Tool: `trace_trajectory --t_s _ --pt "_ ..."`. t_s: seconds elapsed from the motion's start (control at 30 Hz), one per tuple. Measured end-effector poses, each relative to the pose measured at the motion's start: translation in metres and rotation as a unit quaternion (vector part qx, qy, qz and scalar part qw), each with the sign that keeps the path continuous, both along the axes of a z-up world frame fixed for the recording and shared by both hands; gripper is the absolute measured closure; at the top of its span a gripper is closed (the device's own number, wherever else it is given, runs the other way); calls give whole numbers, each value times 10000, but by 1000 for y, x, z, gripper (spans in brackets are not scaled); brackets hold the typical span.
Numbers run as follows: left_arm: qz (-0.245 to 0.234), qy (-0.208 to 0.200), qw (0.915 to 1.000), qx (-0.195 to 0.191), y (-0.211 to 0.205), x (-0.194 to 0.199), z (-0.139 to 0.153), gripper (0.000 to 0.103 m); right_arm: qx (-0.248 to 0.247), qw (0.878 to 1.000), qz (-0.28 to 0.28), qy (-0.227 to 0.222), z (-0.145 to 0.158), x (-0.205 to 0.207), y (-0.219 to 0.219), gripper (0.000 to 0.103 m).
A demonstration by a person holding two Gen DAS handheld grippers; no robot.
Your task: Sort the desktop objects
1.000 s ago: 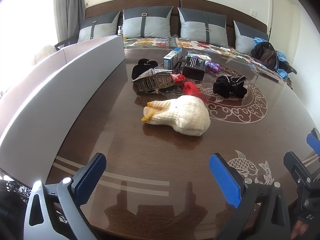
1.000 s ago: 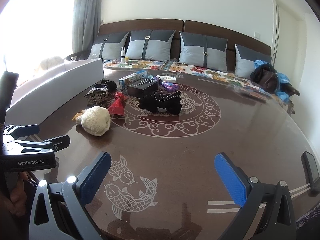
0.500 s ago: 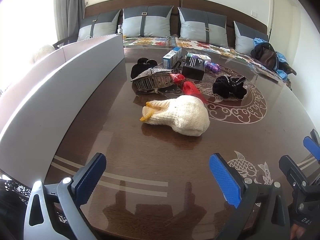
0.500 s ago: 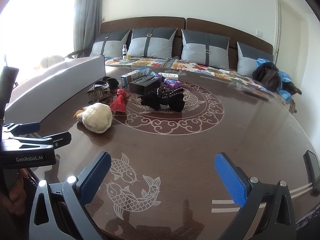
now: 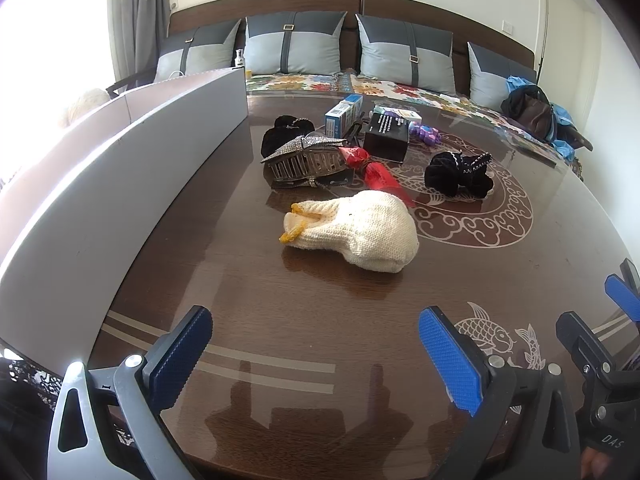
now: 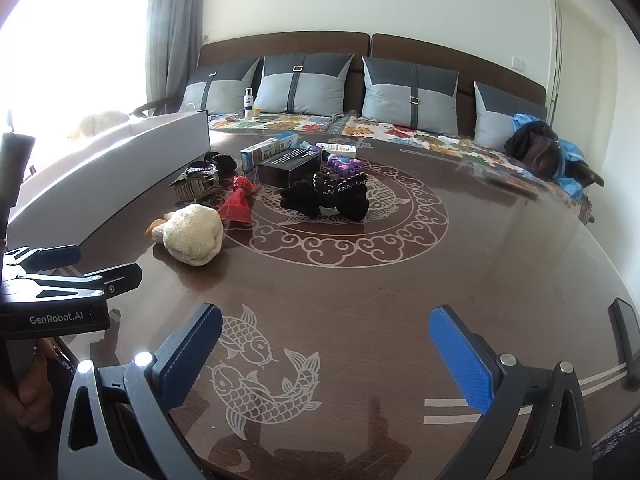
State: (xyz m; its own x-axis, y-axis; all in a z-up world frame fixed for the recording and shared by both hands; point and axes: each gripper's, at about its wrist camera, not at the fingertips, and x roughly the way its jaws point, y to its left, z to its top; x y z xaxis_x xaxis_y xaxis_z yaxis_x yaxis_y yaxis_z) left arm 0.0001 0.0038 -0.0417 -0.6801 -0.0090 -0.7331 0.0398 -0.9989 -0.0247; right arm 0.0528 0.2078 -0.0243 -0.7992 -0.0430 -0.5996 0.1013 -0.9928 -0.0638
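Note:
On the dark round table point(image 5: 248, 280) lie a cream knitted duck toy point(image 5: 356, 228) point(image 6: 194, 234), a rhinestone hair claw point(image 5: 306, 160) point(image 6: 196, 184), a red tassel ornament point(image 5: 374, 170) point(image 6: 238, 202), two black scrunchies point(image 5: 458, 174) point(image 6: 328, 198), a black box point(image 5: 388, 136) point(image 6: 290, 164), a blue-white carton point(image 5: 340, 114) point(image 6: 268, 150) and a purple toy point(image 5: 428, 134) point(image 6: 344, 164). My left gripper point(image 5: 316, 356) hovers open at the near edge, short of the duck. My right gripper point(image 6: 328, 356) is open over the fish inlay, empty.
A long white box point(image 5: 132, 176) point(image 6: 108, 172) runs along the table's left side. A sofa with grey cushions point(image 5: 296, 46) and a heap of clothes point(image 5: 532, 110) stand behind the table. A dark phone point(image 6: 626, 336) lies at the right rim.
Both grippers have eased slightly forward toward the objects. Their jaws stay wide apart and nothing on the table has moved.

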Motion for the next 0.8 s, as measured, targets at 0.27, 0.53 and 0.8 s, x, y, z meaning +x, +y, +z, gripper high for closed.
trace_trajectory --t_s 0.27,0.53,0.8 --pt "2 -16 10000 9 1 1 -1 0 0 10000 19 -73 -3 -1 -2 0" --pt "-1 -17 10000 14 1 0 -1 0 1 9999 51 -153 -6 -3 -3 0" --pt "0 -20 10000 13 1 0 -1 0 -17 9998 57 -195 -7 -3 -2 0"
